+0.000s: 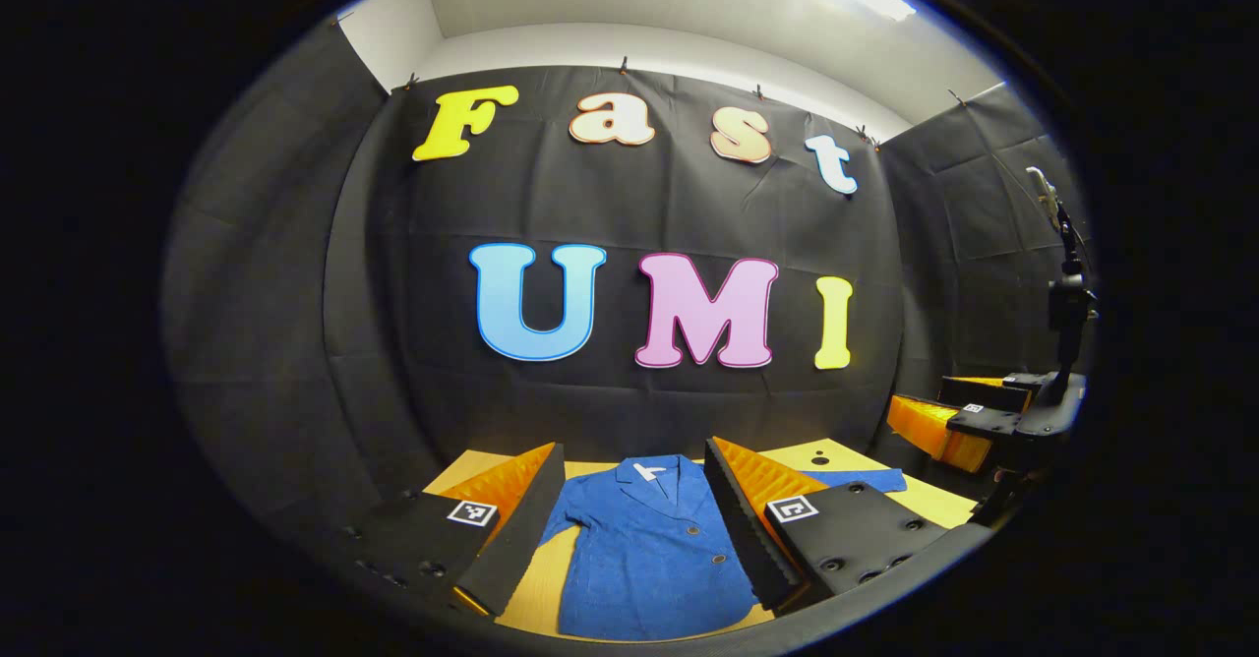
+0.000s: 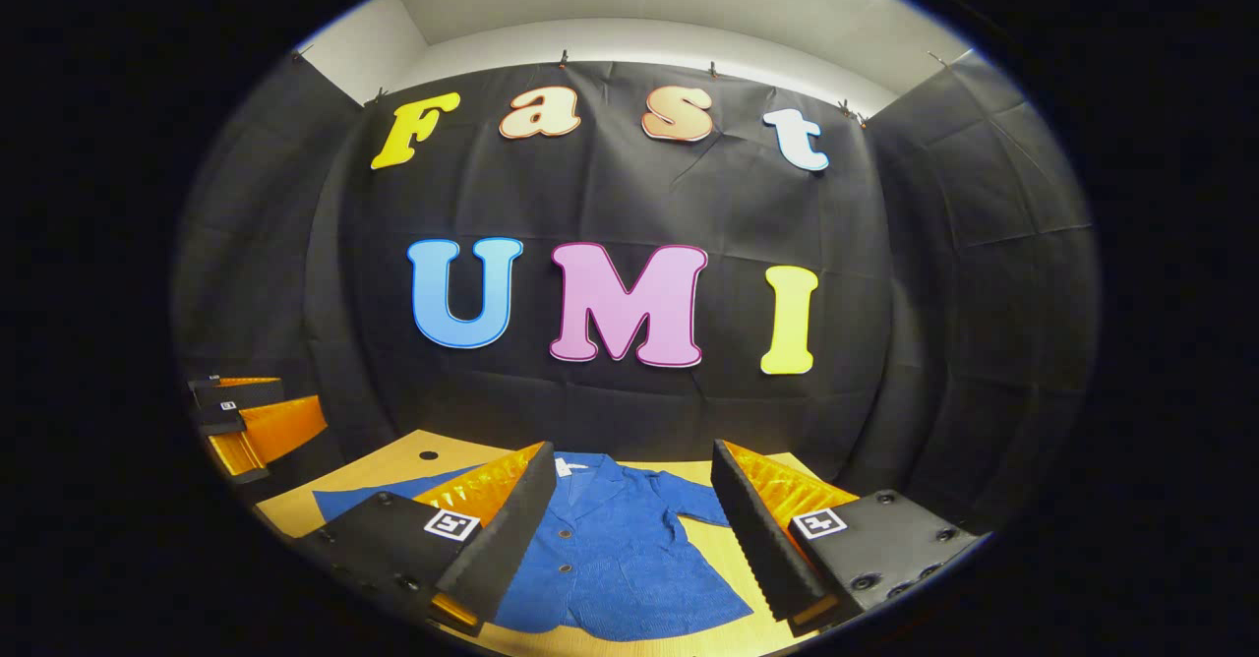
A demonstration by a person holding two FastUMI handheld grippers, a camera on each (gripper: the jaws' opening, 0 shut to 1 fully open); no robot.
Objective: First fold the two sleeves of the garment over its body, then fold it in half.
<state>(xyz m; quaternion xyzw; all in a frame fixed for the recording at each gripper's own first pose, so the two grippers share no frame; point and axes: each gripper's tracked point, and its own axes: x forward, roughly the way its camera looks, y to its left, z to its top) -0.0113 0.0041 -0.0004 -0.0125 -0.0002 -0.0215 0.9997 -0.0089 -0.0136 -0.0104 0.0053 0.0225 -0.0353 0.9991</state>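
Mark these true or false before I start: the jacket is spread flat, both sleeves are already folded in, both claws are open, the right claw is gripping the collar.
1. The blue jacket lies spread on the wooden table. True.
2. Both sleeves are folded over its body. False: a sleeve lies stretched out sideways, and the other is out as well.
3. The left claw and the right claw are both open. True.
4. The right claw grips the collar. False: it hangs above the jacket and holds nothing.
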